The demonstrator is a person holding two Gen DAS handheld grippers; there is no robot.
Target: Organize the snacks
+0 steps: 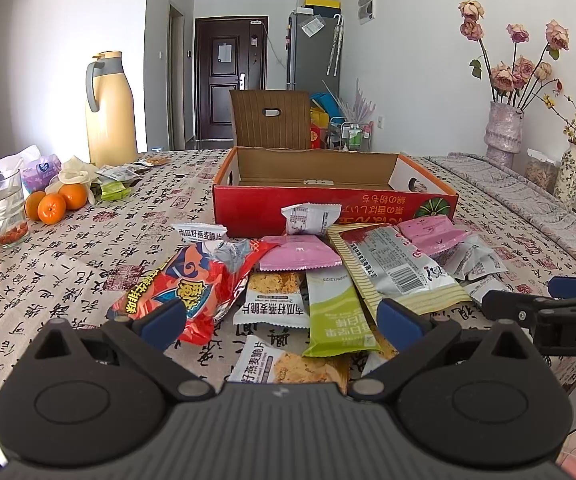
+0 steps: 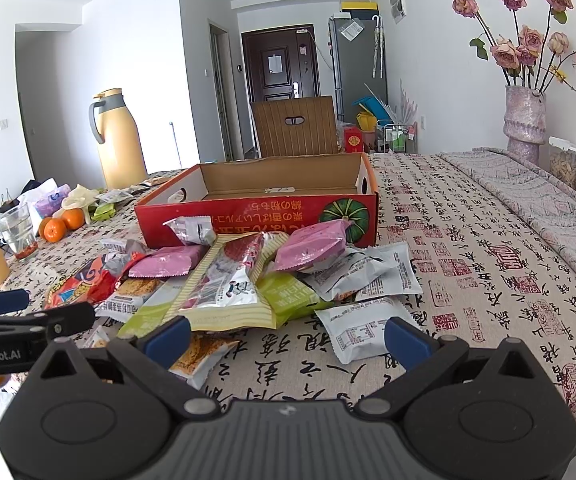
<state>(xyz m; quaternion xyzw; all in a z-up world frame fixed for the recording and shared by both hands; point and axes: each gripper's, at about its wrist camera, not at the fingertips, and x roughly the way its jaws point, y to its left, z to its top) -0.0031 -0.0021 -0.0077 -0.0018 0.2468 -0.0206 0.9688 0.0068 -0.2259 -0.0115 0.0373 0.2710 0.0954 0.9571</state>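
Observation:
A heap of snack packets lies on the patterned tablecloth in front of an open red cardboard box (image 1: 327, 204) (image 2: 256, 208). In the heap are a red-orange bag (image 1: 192, 280), pink packets (image 1: 299, 254) (image 2: 311, 246), a green bar (image 1: 335, 312), a long striped packet (image 1: 395, 268) (image 2: 228, 284) and silver-white packets (image 2: 361, 334). My left gripper (image 1: 282, 320) hangs open just short of the heap's near edge, nothing between its fingers. My right gripper (image 2: 286, 338) is open too, low over the cloth beside a silver-white packet. Each gripper shows at the edge of the other's view.
At the left stand a cream thermos jug (image 1: 110, 112), oranges (image 1: 54, 204), a glass (image 1: 4, 212), a tissue pack and a few loose packets (image 1: 114, 190). Vases of dried flowers (image 2: 525, 120) line the right edge. A brown chair back (image 1: 272, 118) rises behind the box.

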